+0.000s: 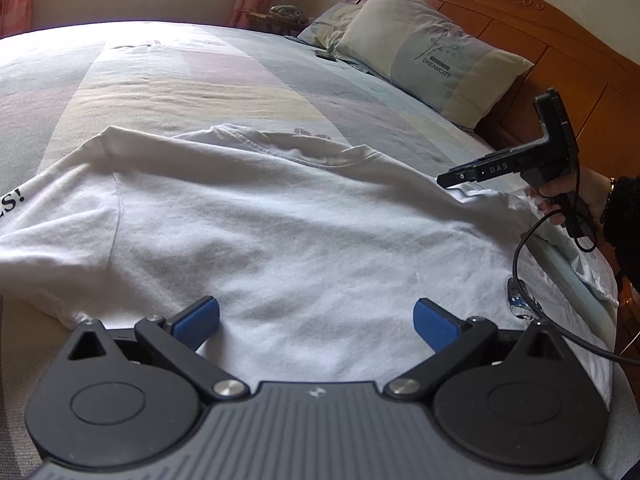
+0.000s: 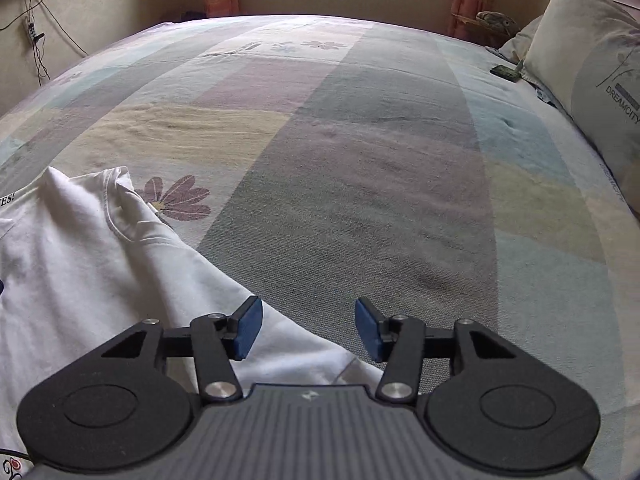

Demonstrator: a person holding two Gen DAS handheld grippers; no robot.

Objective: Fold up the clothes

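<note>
A white T-shirt (image 1: 280,232) lies spread and wrinkled on the patchwork bed sheet (image 1: 200,80), its neckline (image 1: 288,148) towards the far side and black lettering (image 1: 12,200) at its left edge. My left gripper (image 1: 316,324) hovers open over the shirt's near part, its blue pads wide apart and empty. In the right wrist view the shirt (image 2: 80,260) fills the lower left. My right gripper (image 2: 309,328) stands open above the shirt's right edge, with nothing between the pads. In the left wrist view the right gripper (image 1: 452,179) appears side on, held by a hand (image 1: 568,196).
Two pillows (image 1: 432,52) lean against the wooden headboard (image 1: 560,60) at the right. A small dark object (image 2: 506,71) lies on the sheet (image 2: 360,160) near them. A black cable (image 1: 520,272) hangs from the right gripper. A wall socket with wires (image 2: 34,32) is at the far left.
</note>
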